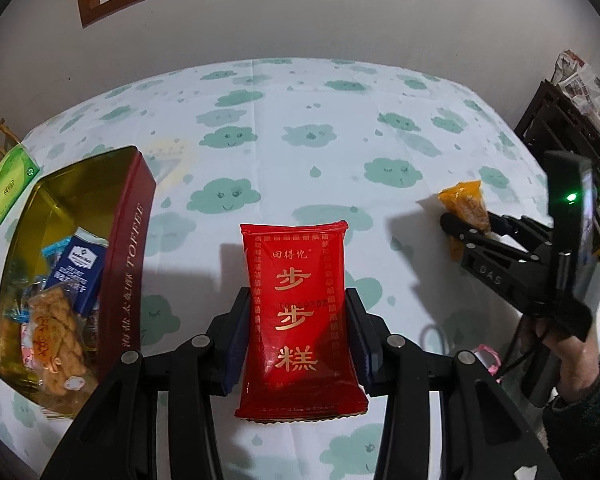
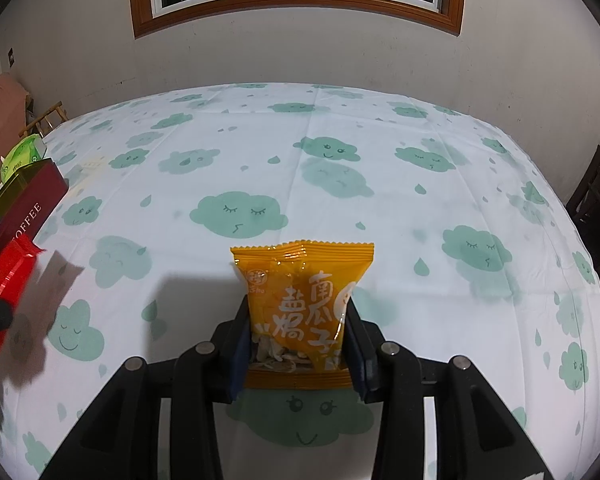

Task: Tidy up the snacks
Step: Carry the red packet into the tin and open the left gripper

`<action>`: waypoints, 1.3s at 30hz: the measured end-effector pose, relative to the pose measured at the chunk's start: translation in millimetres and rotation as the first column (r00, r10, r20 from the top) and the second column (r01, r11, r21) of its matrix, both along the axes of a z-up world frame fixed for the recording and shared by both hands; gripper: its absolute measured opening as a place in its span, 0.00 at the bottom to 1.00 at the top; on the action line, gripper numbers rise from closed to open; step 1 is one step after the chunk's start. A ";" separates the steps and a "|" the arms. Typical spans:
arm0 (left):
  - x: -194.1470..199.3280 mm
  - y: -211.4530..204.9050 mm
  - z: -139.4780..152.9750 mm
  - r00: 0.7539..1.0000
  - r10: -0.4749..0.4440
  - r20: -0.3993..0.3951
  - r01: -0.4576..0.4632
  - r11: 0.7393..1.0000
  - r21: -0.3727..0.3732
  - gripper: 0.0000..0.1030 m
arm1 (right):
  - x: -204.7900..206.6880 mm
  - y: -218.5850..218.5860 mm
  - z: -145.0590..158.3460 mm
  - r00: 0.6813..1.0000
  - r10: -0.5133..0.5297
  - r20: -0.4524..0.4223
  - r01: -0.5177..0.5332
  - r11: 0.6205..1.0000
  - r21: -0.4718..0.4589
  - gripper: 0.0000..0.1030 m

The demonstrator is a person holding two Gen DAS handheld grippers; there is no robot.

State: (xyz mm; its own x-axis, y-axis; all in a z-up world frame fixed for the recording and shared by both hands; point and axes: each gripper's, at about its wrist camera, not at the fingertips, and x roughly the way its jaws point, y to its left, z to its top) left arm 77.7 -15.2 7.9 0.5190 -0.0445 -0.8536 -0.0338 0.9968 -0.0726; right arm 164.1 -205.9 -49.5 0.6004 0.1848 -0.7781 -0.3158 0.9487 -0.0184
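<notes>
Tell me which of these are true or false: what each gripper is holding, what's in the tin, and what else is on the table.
1. The left gripper is clamped on a red snack packet. True.
2. The right gripper holds a blue packet. False: it grips an orange snack packet.
3. The toffee tin is open and already has snacks inside. True.
4. The tin sits on the right side of the table, seen from the left wrist. False: it is at the left.
5. A green box lies beyond the tin near the table edge. True.
</notes>
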 end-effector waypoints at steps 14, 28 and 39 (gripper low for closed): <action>-26.1 74.1 55.3 0.989 0.121 0.084 -0.119 0.992 -0.029 0.39 | -0.2 0.7 -0.2 1.000 0.000 0.000 0.000 1.000 0.000 0.40; -50.2 176.9 37.5 0.956 0.292 0.040 -0.294 0.951 0.094 0.39 | -0.2 0.6 0.0 1.000 0.000 0.000 0.000 1.000 -0.001 0.40; -52.0 203.2 7.9 0.950 0.313 -0.019 -0.309 0.945 0.107 0.39 | -0.2 0.9 0.0 1.000 0.000 0.001 0.000 1.000 -0.002 0.40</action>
